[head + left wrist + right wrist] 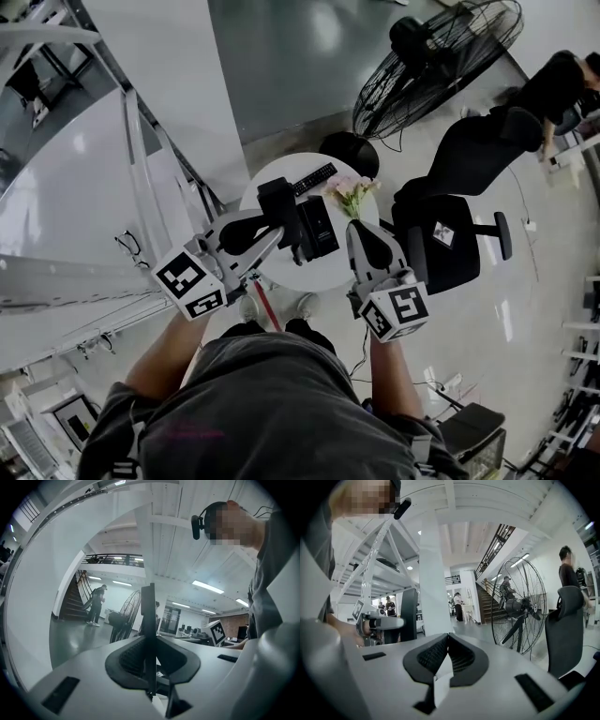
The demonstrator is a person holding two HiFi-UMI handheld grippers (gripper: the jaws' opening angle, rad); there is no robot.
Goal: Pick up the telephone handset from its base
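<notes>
A black telephone handset (278,208) is lifted above its black base (318,226), which rests on a round white table (281,274). My left gripper (274,231) is shut on the handset. In the left gripper view the handset (148,616) stands upright and edge-on between the closed pads of the left gripper (150,641). My right gripper (357,227) hovers to the right of the base, shut and empty. In the right gripper view the tips of the right gripper (448,637) touch, and the held handset (409,615) shows at the left.
A bunch of pale flowers (352,195) and a black remote (314,178) lie on the table's far side. A black office chair (450,234) stands to the right, a large floor fan (431,61) beyond. A white staircase rail (141,187) runs along the left.
</notes>
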